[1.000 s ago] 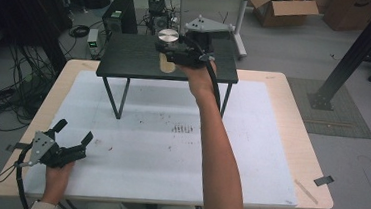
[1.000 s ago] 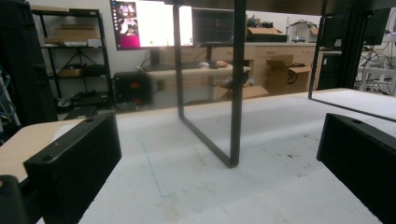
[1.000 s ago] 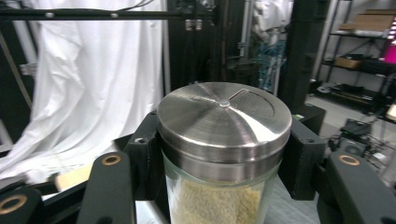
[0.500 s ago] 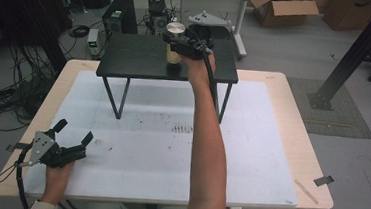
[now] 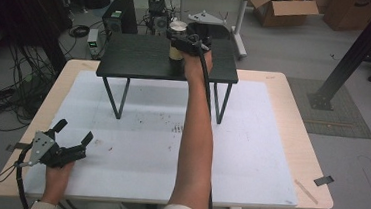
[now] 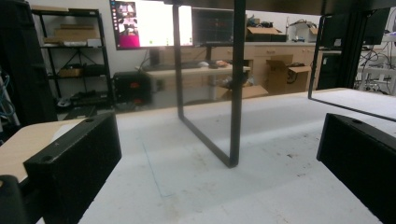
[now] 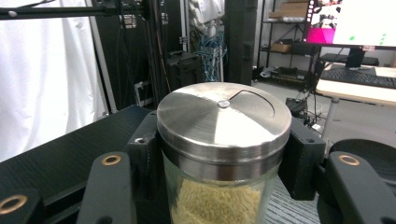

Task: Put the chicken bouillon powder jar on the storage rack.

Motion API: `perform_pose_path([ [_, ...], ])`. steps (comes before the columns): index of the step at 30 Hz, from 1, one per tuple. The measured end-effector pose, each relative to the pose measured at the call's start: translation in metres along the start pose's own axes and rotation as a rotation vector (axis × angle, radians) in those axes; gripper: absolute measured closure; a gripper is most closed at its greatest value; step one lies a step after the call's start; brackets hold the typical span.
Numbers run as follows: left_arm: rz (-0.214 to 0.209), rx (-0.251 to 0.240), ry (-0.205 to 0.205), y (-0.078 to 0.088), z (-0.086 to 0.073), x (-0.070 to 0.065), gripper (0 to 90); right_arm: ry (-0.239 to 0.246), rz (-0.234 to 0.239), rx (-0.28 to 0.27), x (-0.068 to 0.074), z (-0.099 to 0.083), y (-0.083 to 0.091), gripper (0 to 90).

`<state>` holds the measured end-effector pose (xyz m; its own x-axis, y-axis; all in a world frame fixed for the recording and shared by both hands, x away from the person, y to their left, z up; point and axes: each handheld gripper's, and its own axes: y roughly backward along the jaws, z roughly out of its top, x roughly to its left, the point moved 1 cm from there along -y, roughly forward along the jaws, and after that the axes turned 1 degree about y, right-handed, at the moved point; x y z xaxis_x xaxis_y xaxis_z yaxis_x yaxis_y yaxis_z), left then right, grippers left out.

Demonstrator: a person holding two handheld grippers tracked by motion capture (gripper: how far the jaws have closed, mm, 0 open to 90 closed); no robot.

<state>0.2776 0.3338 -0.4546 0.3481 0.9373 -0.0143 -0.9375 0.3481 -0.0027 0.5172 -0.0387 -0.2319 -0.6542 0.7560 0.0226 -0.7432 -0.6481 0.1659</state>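
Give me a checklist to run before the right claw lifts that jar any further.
1. Right claw closed on the jar: ok, jaws press both sides of the glass.
2. Lid seated: ok, it sits level on the jar.
3. Jar upright: ok in the right gripper view.
4. Jar clear of the black shelf: cannot tell; its base is hidden.
5. Left claw out of the way: ok, open, empty, at the near left of the white mat.
6. Grip depth: cannot tell, the jaws' lower contact is out of frame.
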Motion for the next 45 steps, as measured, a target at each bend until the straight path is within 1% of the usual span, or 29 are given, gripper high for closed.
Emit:
perform_pose_path([
  [4,0.0,0.001,0.0,0.0,0.0,0.0,0.2,-0.012,-0.001,-0.009,-0.001,0.0,-0.001,42.7],
  [10,0.0,0.0,-0.002,0.0,0.0,0.0,0.2,-0.008,0.0,-0.004,-0.001,0.0,-0.002,42.6],
  [15,0.0,0.0,-0.003,0.0,0.0,0.0,0.3,0.007,0.001,0.006,0.001,0.0,-0.004,42.3],
  [20,0.0,0.001,-0.002,0.0,0.0,0.0,0.3,0.006,0.005,0.01,0.001,0.0,-0.004,41.8],
  [25,0.001,0.002,-0.003,0.0,0.0,0.0,0.3,-0.019,0.009,0.003,0.001,0.0,-0.003,35.3],
  [26,0.001,0.003,-0.004,0.0,0.0,0.0,0.2,-0.02,0.014,0.006,0.002,0.0,-0.002,32.3],
  [29,0.001,0.003,-0.004,0.0,0.0,0.0,0.3,-0.02,0.016,0.008,0.003,0.001,-0.001,30.5],
  [30,0.001,0.004,-0.005,0.0,0.0,0.0,0.3,-0.025,0.012,0.002,0.004,0.001,0.0,27.1],
  [32,0.001,0.004,-0.004,0.0,0.0,0.0,0.3,-0.032,0.01,-0.005,0.004,0.002,0.002,23.3],
  [33,0.001,0.004,-0.005,0.0,0.0,0.0,0.3,-0.032,0.01,-0.005,0.004,0.002,0.002,23.3],
  [34,0.002,0.004,-0.005,0.0,0.0,0.0,0.3,-0.034,0.007,-0.006,0.005,0.003,0.003,21.2],
  [37,0.001,0.005,-0.006,0.0,0.0,0.0,0.3,-0.031,0.014,0.0,0.008,0.003,0.006,17.7],
  [39,0.001,0.006,-0.006,0.0,0.0,-0.001,0.3,-0.037,0.017,0.004,0.01,0.003,0.008,13.7],
  [42,-0.001,0.007,-0.01,0.0,0.0,-0.001,0.4,-0.053,0.004,0.006,0.012,0.002,0.011,8.3],
  [45,0.001,0.006,-0.008,0.0,0.0,-0.001,0.3,-0.06,-0.006,0.013,0.012,0.003,0.016,6.2],
])
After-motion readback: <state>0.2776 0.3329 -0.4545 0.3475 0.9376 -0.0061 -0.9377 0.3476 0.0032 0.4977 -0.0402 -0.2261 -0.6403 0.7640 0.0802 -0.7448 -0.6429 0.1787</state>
